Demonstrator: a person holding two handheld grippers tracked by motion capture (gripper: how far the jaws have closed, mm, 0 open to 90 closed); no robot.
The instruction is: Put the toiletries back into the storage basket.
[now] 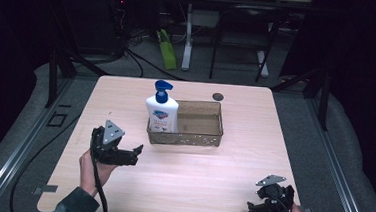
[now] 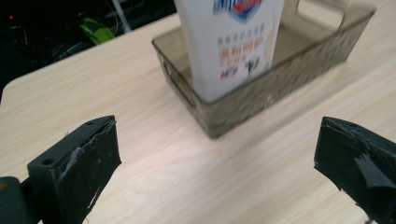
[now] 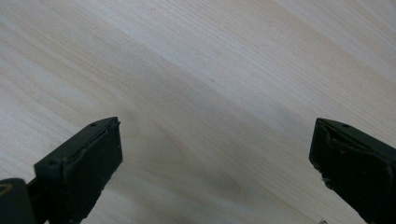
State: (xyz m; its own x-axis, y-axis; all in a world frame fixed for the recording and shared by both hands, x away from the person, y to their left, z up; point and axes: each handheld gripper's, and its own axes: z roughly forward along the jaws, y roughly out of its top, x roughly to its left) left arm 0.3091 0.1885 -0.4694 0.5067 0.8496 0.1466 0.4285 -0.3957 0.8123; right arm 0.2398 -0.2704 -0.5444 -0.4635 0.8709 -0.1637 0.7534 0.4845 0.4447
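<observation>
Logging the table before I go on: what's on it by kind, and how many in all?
Soap pump bottle, white with a blue pump, upright in the bin's left end: 1
Clear grey bin: 1
Small dark round thing behind the bin, too small to identify: 1
Hand-held grippers, jaws open: left gripper, right gripper: 2
Total: 5

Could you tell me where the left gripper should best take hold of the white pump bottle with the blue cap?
Probably the flat-sided body of the white pump bottle, above the smoky translucent bin wall. It stands upright in the bin's left end. The open left gripper could come from the near left, jaws across its narrow sides.
</observation>
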